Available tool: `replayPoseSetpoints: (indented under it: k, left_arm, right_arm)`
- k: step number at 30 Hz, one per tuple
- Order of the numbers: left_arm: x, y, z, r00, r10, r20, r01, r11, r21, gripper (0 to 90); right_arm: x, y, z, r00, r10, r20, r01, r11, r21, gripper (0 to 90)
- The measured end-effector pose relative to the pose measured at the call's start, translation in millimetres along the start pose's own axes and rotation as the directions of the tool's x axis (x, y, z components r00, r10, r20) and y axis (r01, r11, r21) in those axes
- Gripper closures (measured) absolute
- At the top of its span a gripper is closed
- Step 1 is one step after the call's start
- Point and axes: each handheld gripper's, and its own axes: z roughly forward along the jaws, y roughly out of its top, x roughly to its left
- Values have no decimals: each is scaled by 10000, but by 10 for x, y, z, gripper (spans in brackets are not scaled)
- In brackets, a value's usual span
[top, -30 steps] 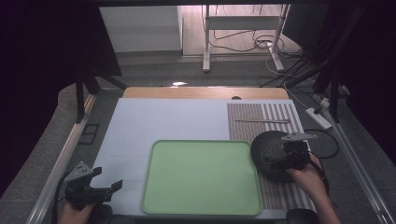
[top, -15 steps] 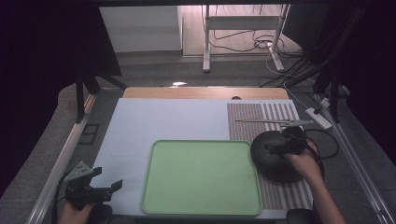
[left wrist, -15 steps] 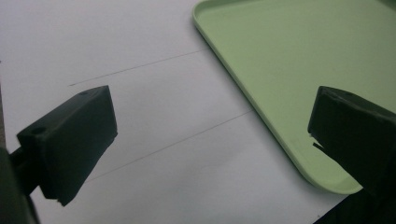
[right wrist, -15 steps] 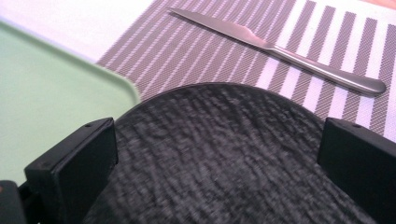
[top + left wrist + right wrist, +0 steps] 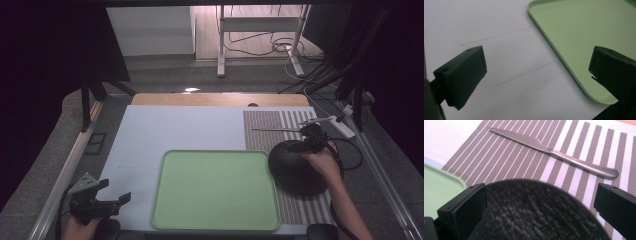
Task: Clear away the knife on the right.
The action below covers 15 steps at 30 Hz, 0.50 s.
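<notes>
Right tongs hover over the far rim of the dark plate, jaws wide and empty; the plate lies on the striped mat, its near-left edge just beside the green tray. A knife lies on the mat beyond the plate, apart from it. Left tongs hang wide and empty over the desk, left of the tray. To grasp well, I judge the right tongs should straddle the rim squarely before closing, clear of the knife.

left gripper: black, blocky jaws, grey three-cornered plate | right gripper: black, trailing black cable | forearms: bare, sleeveless
</notes>
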Motion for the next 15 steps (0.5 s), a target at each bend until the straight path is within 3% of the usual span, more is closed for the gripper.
replayPoseSetpoints:
  k: [8, 12, 15]
  left_arm:
    - [0, 0, 0, 10000, -5, -4, 5, 10000, -9, 17]
    - [3, 0, 0, 10000, -30, 12, 30, 10000, -14, 18]
    - [2, 0, 1, 10000, -21, 7, 21, 10000, -7, 18]
  right_arm:
    - [-165, 123, 195, 9989, 414, 208, -422, 9984, 366, 0]
    - [-207, 148, 231, 9987, 369, 339, -383, 9984, 418, 8]
    - [-256, 180, 251, 9983, 400, 425, -416, 9984, 381, 88]
